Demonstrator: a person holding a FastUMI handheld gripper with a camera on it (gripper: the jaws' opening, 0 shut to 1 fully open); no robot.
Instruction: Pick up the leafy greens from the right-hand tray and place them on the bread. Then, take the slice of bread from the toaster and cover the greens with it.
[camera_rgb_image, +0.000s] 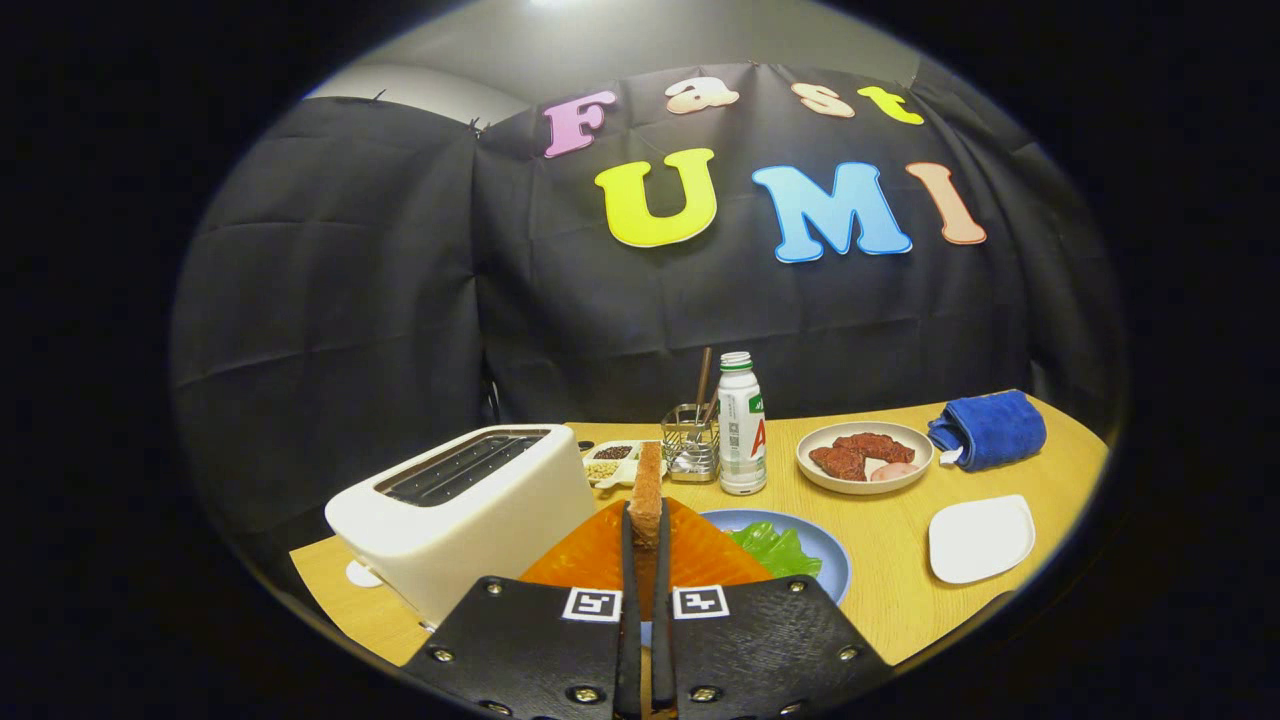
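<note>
The hand-held gripper is clamping a bread slice upright between its two fingers, above an orange mat. The greens are lying on a blue plate just right of the fingers. A white toaster is standing to their left on the wooden bench. Beyond are sitting a bottle, a wire holder, a plate of meat, a blue towel and a white dish. Black cloth is walling the booth behind.

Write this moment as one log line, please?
gripper: shut on bread slice, held upright | toaster: slots bare | greens: on blue plate | stage: carrying slice toward greens
</note>
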